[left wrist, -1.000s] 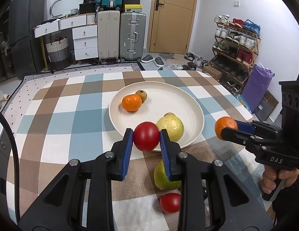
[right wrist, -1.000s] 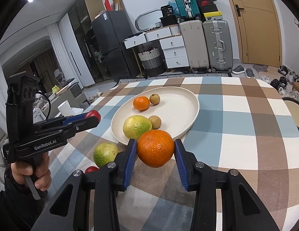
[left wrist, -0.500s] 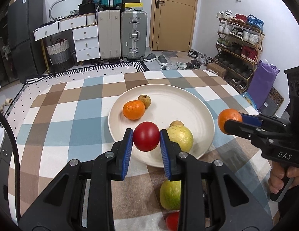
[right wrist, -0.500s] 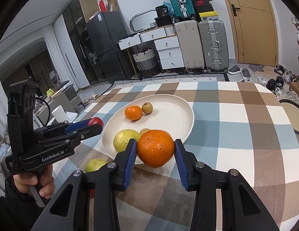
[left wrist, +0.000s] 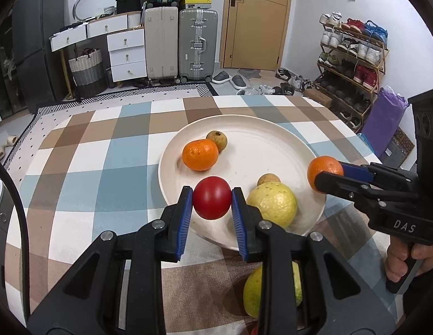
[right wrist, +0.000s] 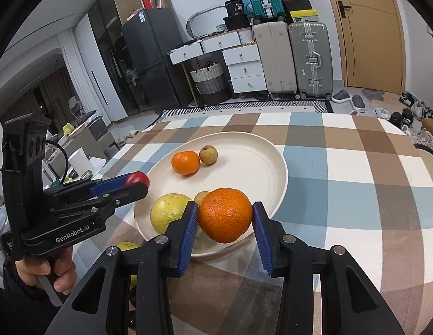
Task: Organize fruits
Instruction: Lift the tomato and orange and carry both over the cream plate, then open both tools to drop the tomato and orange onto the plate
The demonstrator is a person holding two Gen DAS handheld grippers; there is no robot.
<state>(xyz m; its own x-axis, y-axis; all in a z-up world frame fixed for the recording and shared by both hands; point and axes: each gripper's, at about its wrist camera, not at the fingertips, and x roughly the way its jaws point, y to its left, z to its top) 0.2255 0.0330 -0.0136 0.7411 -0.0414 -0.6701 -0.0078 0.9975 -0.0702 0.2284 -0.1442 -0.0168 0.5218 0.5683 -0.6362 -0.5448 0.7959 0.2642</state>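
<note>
A red tomato (left wrist: 212, 201) sits clamped between the blue pads of the left gripper (left wrist: 211, 203), held in the air above the near rim of the cream plate (left wrist: 272, 139). The right gripper (right wrist: 225, 217) is likewise closed on a large orange (right wrist: 225, 215), pinched at its sides and held over the plate's near-right edge; in the left wrist view that same orange (left wrist: 324, 173) shows at the tip of the right gripper (left wrist: 325, 176), above the plate's right rim. On the plate lie four fruits: a smaller orange (left wrist: 200, 155) touching a small brown longan-like fruit (left wrist: 216, 140) toward the far left, and nearer, a big yellow-green citrus (left wrist: 272, 205) with a second small brown fruit (left wrist: 268, 179) just behind it. Off the plate, on the checked tablecloth (left wrist: 91, 181) near the person, lies another yellow-green citrus (left wrist: 252, 293), partly hidden behind the left gripper's finger. A bare hand (right wrist: 46, 268) grips the left gripper's handle, and another hand (left wrist: 403, 256) holds the right one. Beyond the table stand two hard-shell suitcases (left wrist: 180, 42), a white drawer unit (left wrist: 127, 53), a woven basket (left wrist: 86, 69), a wooden door (left wrist: 258, 19) and a shoe rack (left wrist: 353, 55).
</note>
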